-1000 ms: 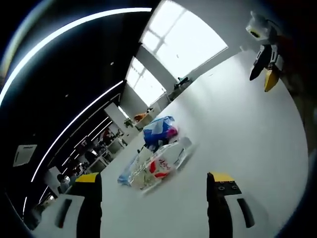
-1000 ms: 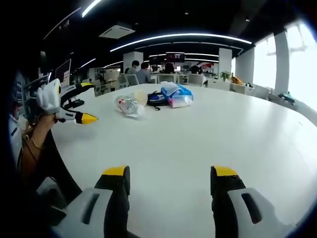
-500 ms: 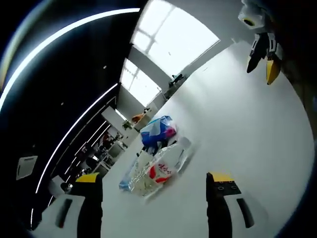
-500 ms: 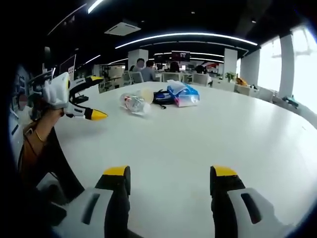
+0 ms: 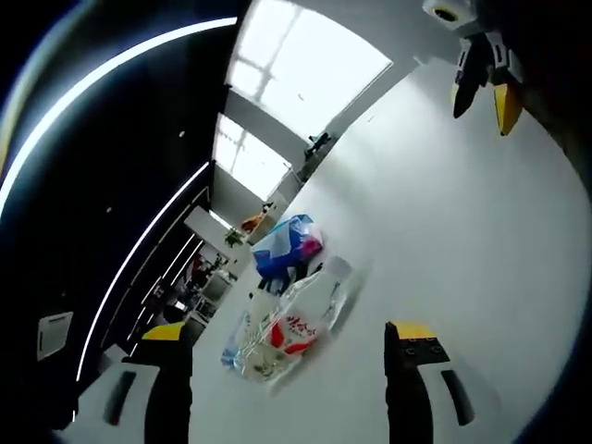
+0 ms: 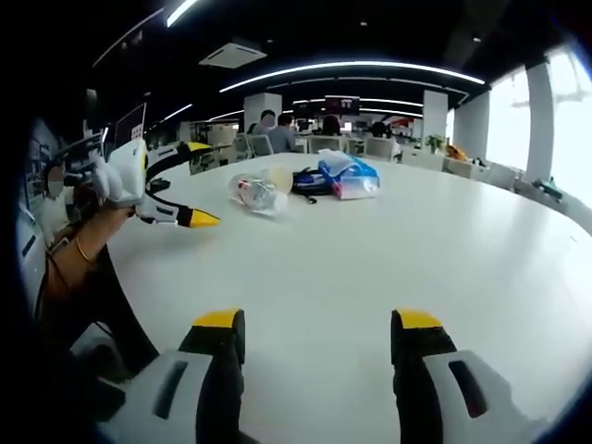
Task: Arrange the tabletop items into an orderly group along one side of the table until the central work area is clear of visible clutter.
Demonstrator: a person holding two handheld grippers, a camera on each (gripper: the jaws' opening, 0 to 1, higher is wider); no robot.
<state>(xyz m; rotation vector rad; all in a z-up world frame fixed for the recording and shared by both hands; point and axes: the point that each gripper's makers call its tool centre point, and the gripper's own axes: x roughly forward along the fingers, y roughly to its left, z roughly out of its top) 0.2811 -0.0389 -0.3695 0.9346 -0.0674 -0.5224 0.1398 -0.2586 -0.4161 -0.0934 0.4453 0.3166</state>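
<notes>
- Left gripper (image 5: 289, 344) jaws spread wide, nothing between them; aimed at the clear plastic bag (image 5: 285, 326) lying flat on the white bench (image 5: 444, 240).
- Right gripper (image 6: 317, 326) likewise gaping and empty, low over bare bench, well apart from the items.
- Step in hand, as I judge it: approach the bag with the left gripper. Best to come in low along the bench, take the near edge of the film where it bunches, and close slowly; thin plastic may slip or drag its contents.
- Clear plastic bag: crinkled, see-through, red-and-white printed packets inside; exact contents too small to tell.
- Blue bag (image 5: 289, 244) touching or just behind the clear one, pink patch showing; what it holds is hidden.
- In the right gripper view the same cluster sits at the far side: clear plastic bag (image 6: 256, 191), blue bag (image 6: 347, 178), a dark item between them.
</notes>
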